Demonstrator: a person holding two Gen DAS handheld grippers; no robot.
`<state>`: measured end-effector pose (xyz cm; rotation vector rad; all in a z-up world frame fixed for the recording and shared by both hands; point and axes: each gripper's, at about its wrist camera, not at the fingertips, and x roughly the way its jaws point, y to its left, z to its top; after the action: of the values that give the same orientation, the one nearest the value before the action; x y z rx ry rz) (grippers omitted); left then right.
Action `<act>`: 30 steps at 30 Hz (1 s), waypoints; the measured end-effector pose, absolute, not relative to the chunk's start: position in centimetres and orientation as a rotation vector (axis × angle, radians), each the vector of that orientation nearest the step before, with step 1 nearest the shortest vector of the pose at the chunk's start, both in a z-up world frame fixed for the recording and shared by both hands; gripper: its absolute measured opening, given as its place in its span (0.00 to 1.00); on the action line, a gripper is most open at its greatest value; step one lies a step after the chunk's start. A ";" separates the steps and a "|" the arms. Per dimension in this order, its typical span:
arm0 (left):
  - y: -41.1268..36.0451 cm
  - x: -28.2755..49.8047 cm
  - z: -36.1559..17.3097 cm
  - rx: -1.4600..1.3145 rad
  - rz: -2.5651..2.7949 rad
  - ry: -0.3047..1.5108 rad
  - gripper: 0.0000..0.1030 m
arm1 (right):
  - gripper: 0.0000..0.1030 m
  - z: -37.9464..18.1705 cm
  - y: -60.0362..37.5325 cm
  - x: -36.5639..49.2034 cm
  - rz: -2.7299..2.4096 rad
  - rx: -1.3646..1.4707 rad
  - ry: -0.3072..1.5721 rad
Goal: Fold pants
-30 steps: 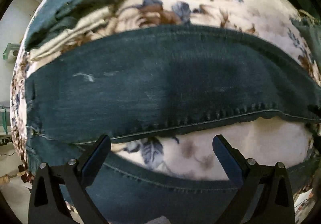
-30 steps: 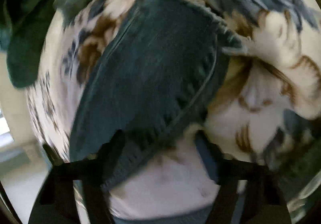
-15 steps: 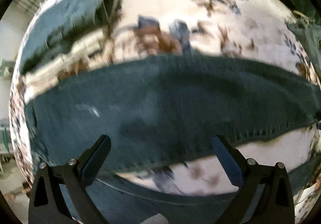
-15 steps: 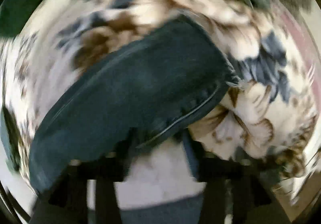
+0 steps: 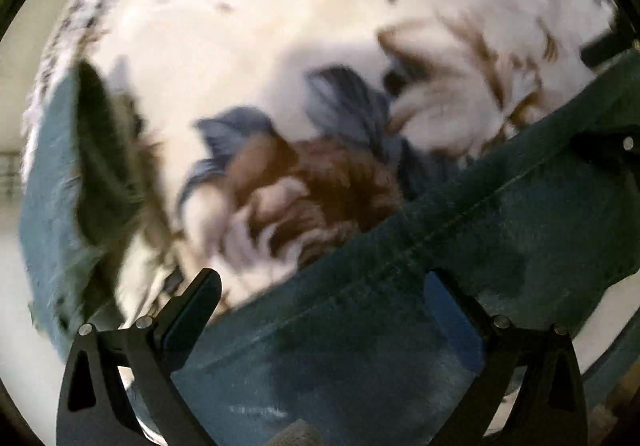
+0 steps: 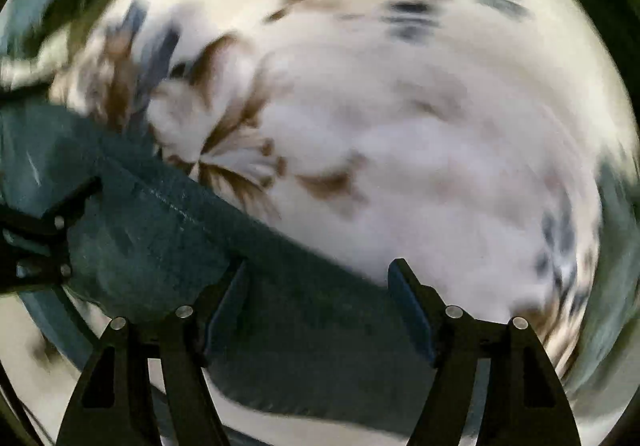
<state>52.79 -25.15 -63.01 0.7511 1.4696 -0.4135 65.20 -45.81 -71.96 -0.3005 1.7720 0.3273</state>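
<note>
A pair of dark blue denim pants (image 5: 460, 286) is seen lying on a cream blanket with brown and blue flowers (image 5: 248, 58); both views are blurred. In the left wrist view the denim runs as a band from the lower left up to the right edge, with a stitched seam along it, and the left gripper (image 5: 320, 310) is held above it with its jaws spread wide. Denim is seen between the 2 fingers (image 5: 192, 310), but no pad is pressed on it. A second piece of blue-green cloth (image 5: 60, 182) is seen at the left edge, apart from the pants. At the far right of that view a part of the other black gripper is seen over the denim. In the right wrist view the pants (image 6: 168, 242) slope from the left edge down toward the bottom centre, and the right gripper (image 6: 320, 310) is seen with its jaws opening; denim lies between and below the fingers (image 6: 412, 310) without being pinched. The blanket (image 6: 420, 150) fills the rest of that view.
</note>
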 end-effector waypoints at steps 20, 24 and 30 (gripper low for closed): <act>-22.8 47.2 -54.4 0.455 -0.477 1.333 0.06 | 0.06 -59.3 -46.6 57.3 0.382 -0.064 1.588; -22.1 43.1 -51.2 0.353 -0.384 1.346 0.06 | 0.05 -56.3 -47.5 55.5 0.341 -0.018 1.555; -19.6 36.0 -47.5 0.143 -0.269 1.369 0.05 | 0.05 -54.7 -44.3 47.5 0.343 -0.003 1.527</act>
<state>35.95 -19.58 -47.49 0.1432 1.3694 -0.2694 47.54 -44.32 -54.74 -0.0026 1.5268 0.3431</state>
